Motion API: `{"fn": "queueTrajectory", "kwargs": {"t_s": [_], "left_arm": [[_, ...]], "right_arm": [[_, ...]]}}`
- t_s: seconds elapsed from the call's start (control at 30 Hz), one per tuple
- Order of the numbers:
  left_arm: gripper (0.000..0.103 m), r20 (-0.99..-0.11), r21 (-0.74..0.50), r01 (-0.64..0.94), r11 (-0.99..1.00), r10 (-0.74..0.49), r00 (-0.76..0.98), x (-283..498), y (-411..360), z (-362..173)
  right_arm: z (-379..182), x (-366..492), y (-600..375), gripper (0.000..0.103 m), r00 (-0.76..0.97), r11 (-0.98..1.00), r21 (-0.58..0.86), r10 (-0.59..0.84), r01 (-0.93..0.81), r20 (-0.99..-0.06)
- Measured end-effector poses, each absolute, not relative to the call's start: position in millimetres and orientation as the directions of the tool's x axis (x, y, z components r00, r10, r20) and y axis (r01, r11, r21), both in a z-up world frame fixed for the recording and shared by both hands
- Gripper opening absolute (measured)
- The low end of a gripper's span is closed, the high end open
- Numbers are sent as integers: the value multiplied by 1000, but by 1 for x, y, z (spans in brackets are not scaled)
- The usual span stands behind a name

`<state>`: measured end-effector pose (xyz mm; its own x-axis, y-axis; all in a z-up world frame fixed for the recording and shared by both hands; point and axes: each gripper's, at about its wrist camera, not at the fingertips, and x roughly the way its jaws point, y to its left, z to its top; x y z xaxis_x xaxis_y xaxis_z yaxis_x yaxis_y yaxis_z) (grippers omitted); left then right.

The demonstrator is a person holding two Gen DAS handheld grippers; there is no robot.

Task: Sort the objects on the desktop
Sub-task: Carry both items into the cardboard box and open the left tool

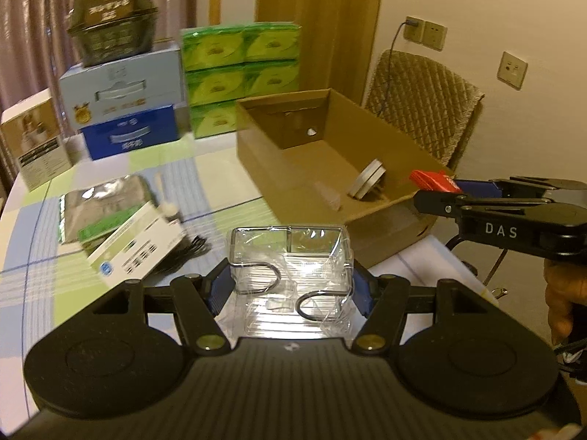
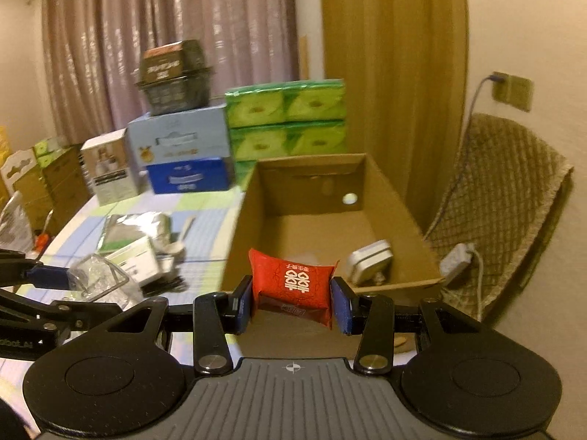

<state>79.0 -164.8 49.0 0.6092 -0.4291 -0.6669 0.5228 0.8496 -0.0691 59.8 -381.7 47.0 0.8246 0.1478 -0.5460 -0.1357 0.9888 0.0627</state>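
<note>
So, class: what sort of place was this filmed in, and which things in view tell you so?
Most likely a room in a home, perhaps a dining area: a table with a checked cloth, a padded chair against the wall, long curtains, and stacked tissue packs.

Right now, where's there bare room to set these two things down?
The cardboard box floor is mostly bare between its far wall and the white case. Tablecloth before the blue carton is free. Crowded around the foil pouch.
</note>
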Motion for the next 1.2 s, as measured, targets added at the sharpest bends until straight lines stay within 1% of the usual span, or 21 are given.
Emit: {"fn": "queueTrajectory", "kwargs": {"t_s": [0.27, 0.6, 0.8, 1.2], "left_arm": [[60, -657, -71, 569, 820, -468, 592, 100, -208, 54], [60, -660, -86, 595, 799, -493, 567, 133, -254, 53], [60, -665, -95, 605, 791, -502, 552, 153, -271, 47], [61, -680, -75, 627, 775, -500, 537, 186, -297, 31]], "right_arm": [[54, 84, -413, 42, 836, 994, 56, 112, -97, -537], [47, 122, -440, 42, 826, 992, 84, 123, -91, -550], [42, 141, -447, 42, 820, 992, 88, 121, -86, -560], [29, 163, -460, 42, 804, 995, 93, 94, -48, -587]]}}
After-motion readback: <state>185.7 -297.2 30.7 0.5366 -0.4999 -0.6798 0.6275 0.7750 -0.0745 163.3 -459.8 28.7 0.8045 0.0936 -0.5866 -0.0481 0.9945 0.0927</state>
